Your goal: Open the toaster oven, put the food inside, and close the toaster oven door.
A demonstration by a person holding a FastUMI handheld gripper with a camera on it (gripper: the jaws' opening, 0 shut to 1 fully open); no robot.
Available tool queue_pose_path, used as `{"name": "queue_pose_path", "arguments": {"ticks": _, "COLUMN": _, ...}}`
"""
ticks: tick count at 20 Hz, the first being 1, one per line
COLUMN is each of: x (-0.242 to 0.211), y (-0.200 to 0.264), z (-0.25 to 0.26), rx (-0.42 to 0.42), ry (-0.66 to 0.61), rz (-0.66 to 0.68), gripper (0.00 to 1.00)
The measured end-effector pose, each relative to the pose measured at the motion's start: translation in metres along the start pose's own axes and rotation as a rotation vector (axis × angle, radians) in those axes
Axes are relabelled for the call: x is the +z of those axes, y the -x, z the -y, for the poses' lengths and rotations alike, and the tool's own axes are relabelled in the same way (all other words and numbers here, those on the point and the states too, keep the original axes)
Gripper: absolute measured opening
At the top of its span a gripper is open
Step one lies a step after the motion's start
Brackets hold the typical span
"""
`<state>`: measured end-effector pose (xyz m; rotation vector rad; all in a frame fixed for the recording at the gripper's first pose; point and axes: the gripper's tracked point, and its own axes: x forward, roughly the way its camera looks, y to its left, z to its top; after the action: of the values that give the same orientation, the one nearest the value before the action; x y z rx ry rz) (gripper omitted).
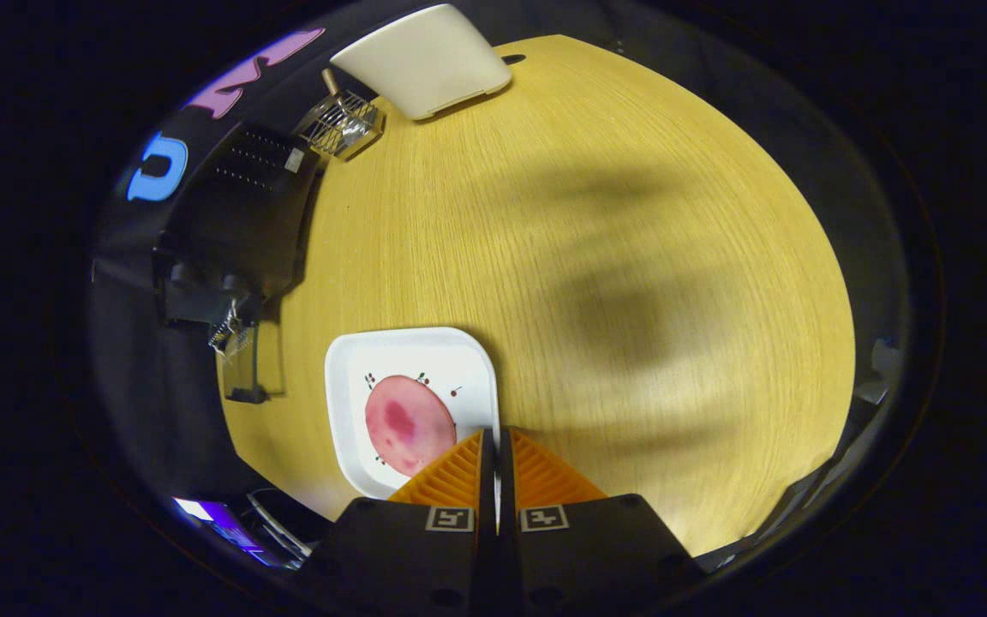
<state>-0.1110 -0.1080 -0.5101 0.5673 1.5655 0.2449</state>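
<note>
Food first: a round pink slice of meat (409, 425) lies flat on a white square plate (348, 403), on the half of the plate nearer the gripper. Being round, it has no long axis to line up with. The plate sits on the wooden table (613, 257) near the table's near edge, toward its left side.

The gripper (493, 441) hangs over the plate's near right corner with its fingers pressed together, nothing between them. The slice lies just ahead of the fingertips and off to their left, close but not touching as far as can be seen. That leftward offset is what the pickup turns on, I'd say: the fingers would need to part and shift left to straddle the slice's edge.

Further out, the toaster oven (236, 223) stands at the table's left edge, beyond the plate. Its glass door (249, 360) looks dropped open toward the plate, so the opening step seems done. A wire rack (341, 124) sits near the far left corner, and a white tray (425, 56) lies at the far edge just beside it.
</note>
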Motion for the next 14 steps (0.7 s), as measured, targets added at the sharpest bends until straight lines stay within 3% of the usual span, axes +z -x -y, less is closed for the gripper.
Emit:
{"name": "queue_pose_path", "arguments": {"ticks": 4, "x": -0.011, "y": -0.002, "z": -0.010, "rx": 0.117, "ry": -0.114, "rz": 0.016, "gripper": 0.05}}
{"name": "queue_pose_path", "arguments": {"ticks": 14, "x": -0.024, "y": 0.034, "z": -0.064, "rx": 0.279, "ry": -0.235, "rz": 0.106, "gripper": 0.05}}
